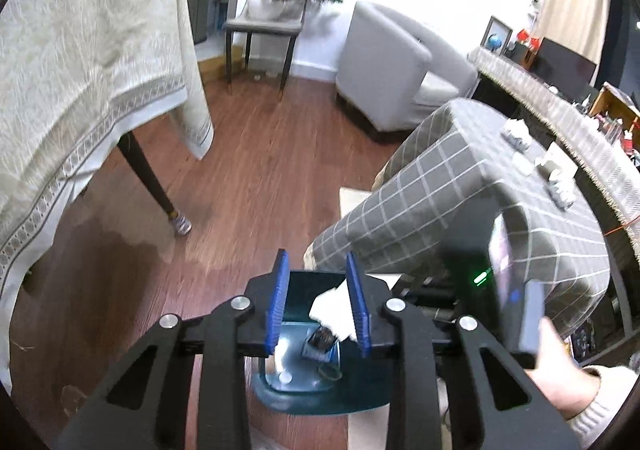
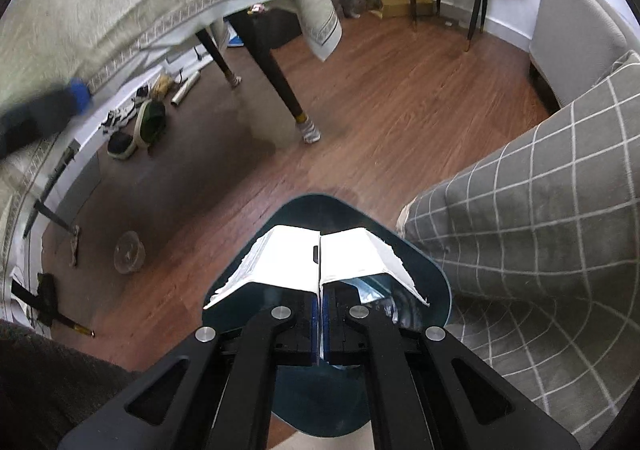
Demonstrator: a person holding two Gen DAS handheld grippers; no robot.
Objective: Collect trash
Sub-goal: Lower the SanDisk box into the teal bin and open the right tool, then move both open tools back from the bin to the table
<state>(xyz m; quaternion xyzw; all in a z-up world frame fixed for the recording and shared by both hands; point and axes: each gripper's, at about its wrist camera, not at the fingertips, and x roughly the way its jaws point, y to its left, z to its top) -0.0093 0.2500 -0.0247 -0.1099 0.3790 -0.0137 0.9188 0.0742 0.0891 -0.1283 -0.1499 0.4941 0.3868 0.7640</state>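
Right hand-held gripper (image 2: 320, 292) clamps white folded paper (image 2: 348, 254) over the teal bin (image 2: 434, 282), lower centre. Left hand-held gripper (image 1: 318, 304) is parted and empty; white tissue (image 1: 334, 310) lies in the bin below.

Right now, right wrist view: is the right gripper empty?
No. The right gripper is shut on a white torn paper piece, holding it over the dark teal bin.

The bin (image 1: 320, 382) stands on the floor (image 1: 256, 154) directly below the left claw (image 1: 319, 308), with paper (image 1: 334, 308) between its 2 fingers. The checked table (image 1: 460, 202) stands right of the claw, 3 paper wads (image 1: 518, 136) on it. The draped table (image 1: 80, 82) stands far left, the chair (image 1: 266, 24) ahead, the armchair (image 1: 394, 66) ahead right.
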